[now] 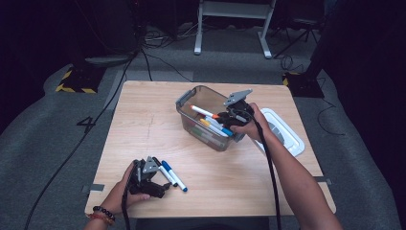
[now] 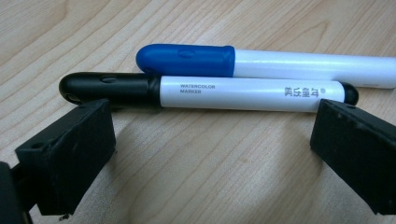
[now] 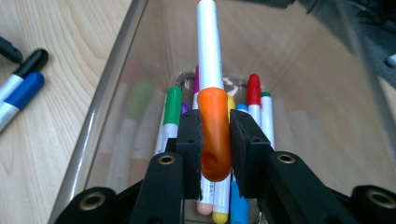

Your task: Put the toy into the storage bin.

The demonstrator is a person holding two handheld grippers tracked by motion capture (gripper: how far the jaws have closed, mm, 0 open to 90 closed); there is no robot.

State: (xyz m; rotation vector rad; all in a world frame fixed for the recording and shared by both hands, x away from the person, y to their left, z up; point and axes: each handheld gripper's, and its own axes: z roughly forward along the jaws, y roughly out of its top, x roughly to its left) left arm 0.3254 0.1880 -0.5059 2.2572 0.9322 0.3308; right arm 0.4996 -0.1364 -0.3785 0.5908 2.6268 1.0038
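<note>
Left hand-held gripper open beside black marker; right apparently clamps orange marker.

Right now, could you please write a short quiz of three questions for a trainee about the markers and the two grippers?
1. True or false: the right gripper is shut on the orange-capped white marker.
2. Which marker lies closest to the left gripper? A. the blue-capped white marker B. the black-capped white marker C. a green-capped marker
3. Fill in: the orange-capped marker is held over the clear plastic ____ that holds other markers.

Key
1. True; its fingers clamp the orange cap.
2. B; it lies on the wooden table in front of the open fingers.
3. Box.
</note>
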